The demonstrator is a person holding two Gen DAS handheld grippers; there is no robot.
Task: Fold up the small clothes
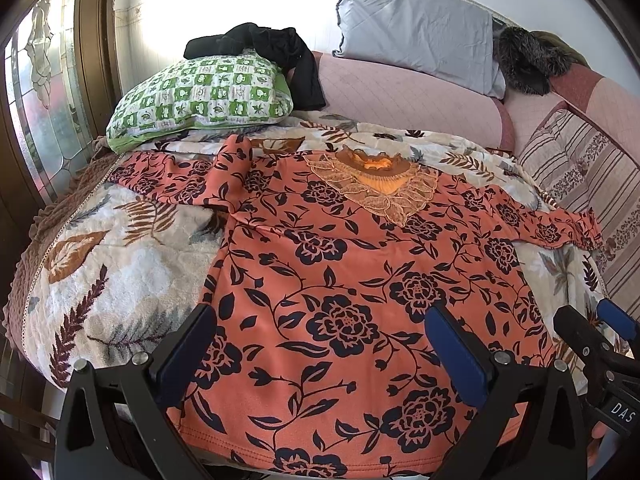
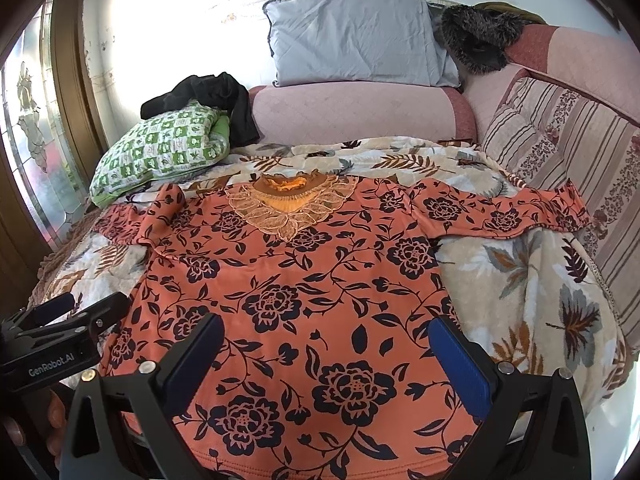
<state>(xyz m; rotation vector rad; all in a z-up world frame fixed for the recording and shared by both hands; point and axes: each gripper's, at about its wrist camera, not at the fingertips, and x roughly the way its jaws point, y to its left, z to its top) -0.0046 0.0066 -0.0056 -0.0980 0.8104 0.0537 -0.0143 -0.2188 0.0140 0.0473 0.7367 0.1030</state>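
Observation:
An orange top (image 1: 352,280) (image 2: 304,280) with dark flower print and a lace collar (image 1: 376,188) (image 2: 288,204) lies flat, front up, on the bed, hem toward me. Its left sleeve (image 1: 180,180) is bunched and folded; its right sleeve (image 2: 504,212) stretches out sideways. My left gripper (image 1: 320,336) is open above the hem's left part, with nothing between its blue pads. My right gripper (image 2: 328,344) is open over the hem's right part, also holding nothing. Each gripper shows in the other's view: the right gripper (image 1: 600,332) and the left gripper (image 2: 80,312).
A leaf-print blanket (image 1: 120,280) (image 2: 520,280) covers the bed. A green checked pillow (image 1: 200,96) with black clothing (image 1: 272,48) on it sits at the back left. A grey pillow (image 2: 356,44), pink bolster (image 2: 360,116) and striped cushion (image 2: 560,140) line the back and right. A glass door (image 1: 44,100) stands left.

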